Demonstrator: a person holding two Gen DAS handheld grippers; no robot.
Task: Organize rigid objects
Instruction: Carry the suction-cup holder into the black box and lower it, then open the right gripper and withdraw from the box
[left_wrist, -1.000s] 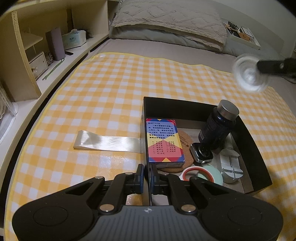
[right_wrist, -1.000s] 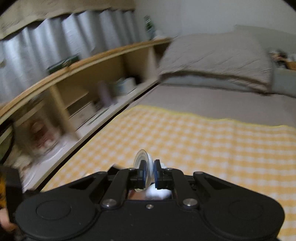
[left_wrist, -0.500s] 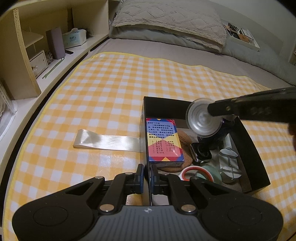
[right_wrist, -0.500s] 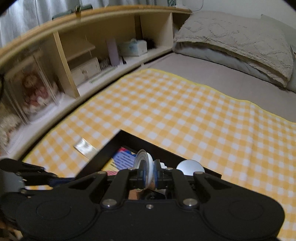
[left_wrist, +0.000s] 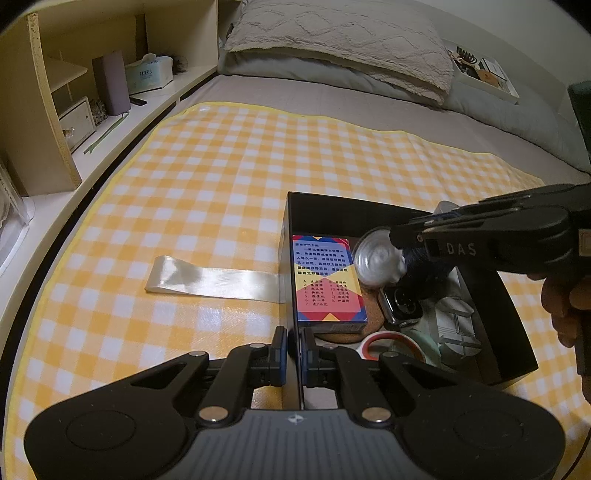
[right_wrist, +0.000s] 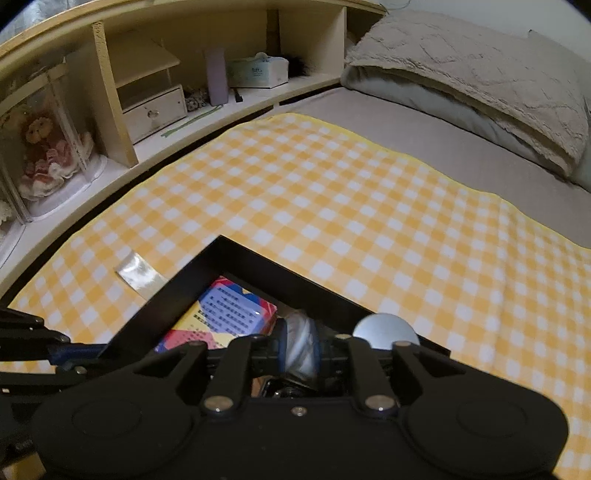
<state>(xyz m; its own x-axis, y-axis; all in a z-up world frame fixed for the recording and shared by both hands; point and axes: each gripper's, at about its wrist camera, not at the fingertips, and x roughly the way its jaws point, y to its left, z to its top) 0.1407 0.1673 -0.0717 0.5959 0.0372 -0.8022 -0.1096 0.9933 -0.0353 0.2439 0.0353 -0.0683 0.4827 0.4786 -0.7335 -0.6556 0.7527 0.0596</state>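
One black box (left_wrist: 513, 354) on the checked cloth (left_wrist: 221, 206), two grippers at it.

Inside the box: one card pack (left_wrist: 327, 280), one dark bottle (left_wrist: 421, 273), one watch (left_wrist: 400, 304), one cork coaster (left_wrist: 343, 336), one tape roll (left_wrist: 388, 341). One ribbon strip (left_wrist: 210, 278) lies outside, left of the box. A second ago the right gripper (right_wrist: 302, 352) carried the clear disc (left_wrist: 378, 260) high beyond the box; now the disc is inside the box, beside the bottle. Its jaws are opening, the disc between them, pads apparently off it. The left gripper (left_wrist: 293, 350) is closed on the box's near wall.
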